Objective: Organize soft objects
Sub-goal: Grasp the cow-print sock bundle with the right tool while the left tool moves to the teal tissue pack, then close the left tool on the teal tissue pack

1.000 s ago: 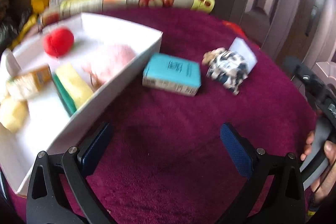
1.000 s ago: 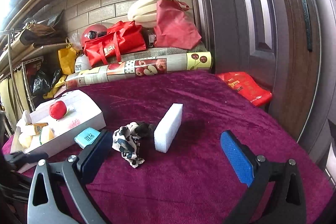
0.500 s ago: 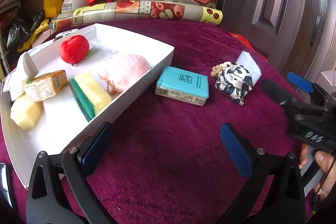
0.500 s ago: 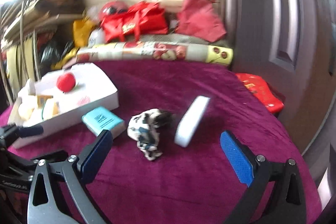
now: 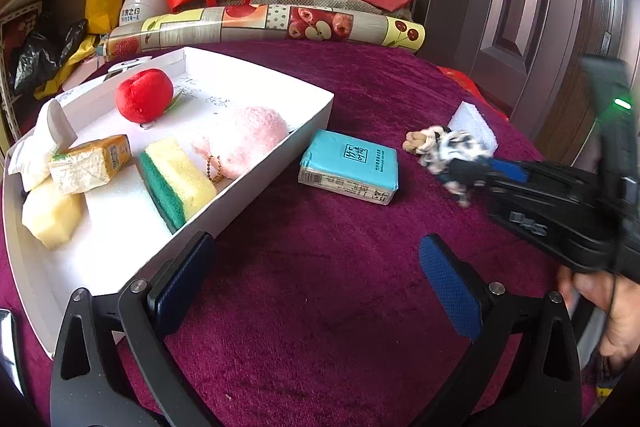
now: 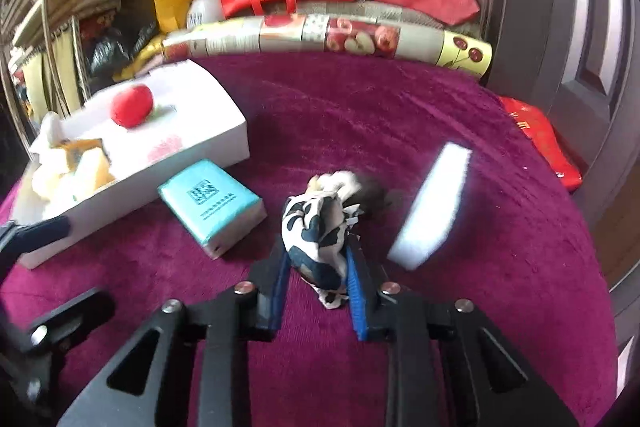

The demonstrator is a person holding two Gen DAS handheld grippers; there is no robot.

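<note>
You are working over a round table (image 5: 320,307) draped in plum velvet, with red bags and a rolled fruit-print mat crowding the wall behind. The white box (image 5: 280,163) is already holding a red plush (image 5: 144,101), a pink fluffy toy (image 5: 248,139), a yellow-green sponge (image 5: 180,179) and several foam pieces. Your right gripper (image 6: 318,263) is clamping its blue pads on the black-and-white cloth toy (image 6: 316,227), which is lying between the teal tissue pack (image 5: 350,167) and the white foam block (image 6: 432,211). Your left gripper (image 5: 316,291) is hanging wide with nothing in it, just beside the box. By my reckoning, three items are still waiting outside.
</note>
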